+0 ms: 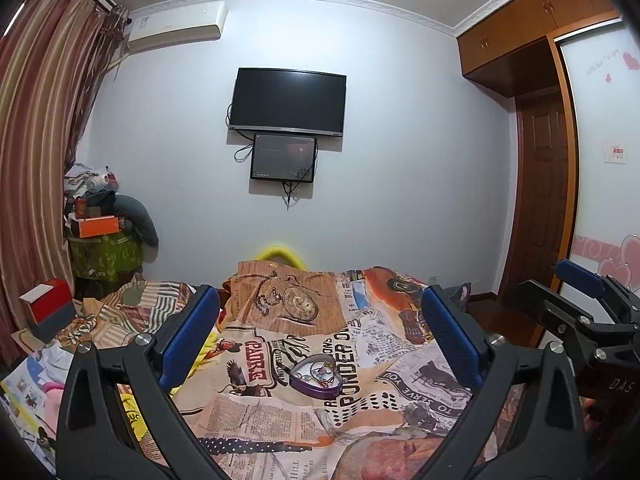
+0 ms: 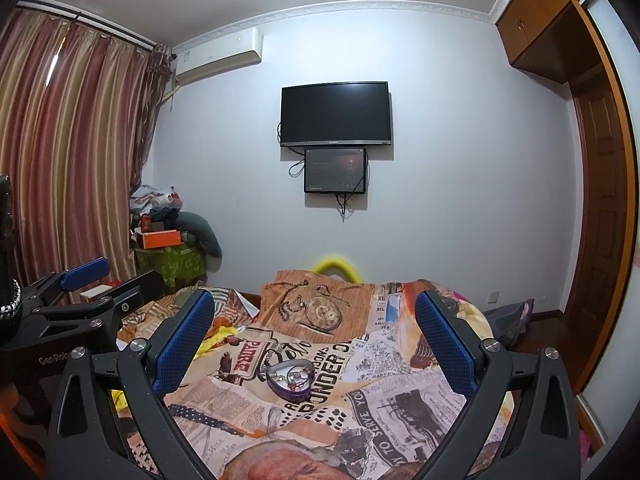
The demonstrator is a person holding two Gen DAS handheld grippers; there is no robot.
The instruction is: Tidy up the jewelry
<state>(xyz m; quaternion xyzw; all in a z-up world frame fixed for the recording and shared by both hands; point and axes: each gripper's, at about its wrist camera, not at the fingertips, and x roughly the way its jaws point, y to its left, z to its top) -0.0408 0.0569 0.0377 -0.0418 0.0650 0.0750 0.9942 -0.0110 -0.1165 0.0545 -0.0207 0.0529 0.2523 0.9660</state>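
A purple heart-shaped tin (image 1: 317, 376) lies open on the printed bedspread (image 1: 280, 412), with small pieces of jewelry inside. It also shows in the right wrist view (image 2: 290, 376). My left gripper (image 1: 320, 340) is open and empty, held above the bed short of the tin. My right gripper (image 2: 316, 340) is open and empty, also short of the tin. The right gripper shows at the right edge of the left wrist view (image 1: 560, 292). The left gripper shows at the left edge of the right wrist view (image 2: 108, 276).
A red and white box (image 1: 46, 304) stands at the bed's left side. A pile of boxes and clothes (image 1: 100, 224) sits in the far left corner by the curtain (image 1: 36, 140). A TV (image 1: 288, 102) hangs on the far wall. A wooden door (image 1: 540, 200) is at right.
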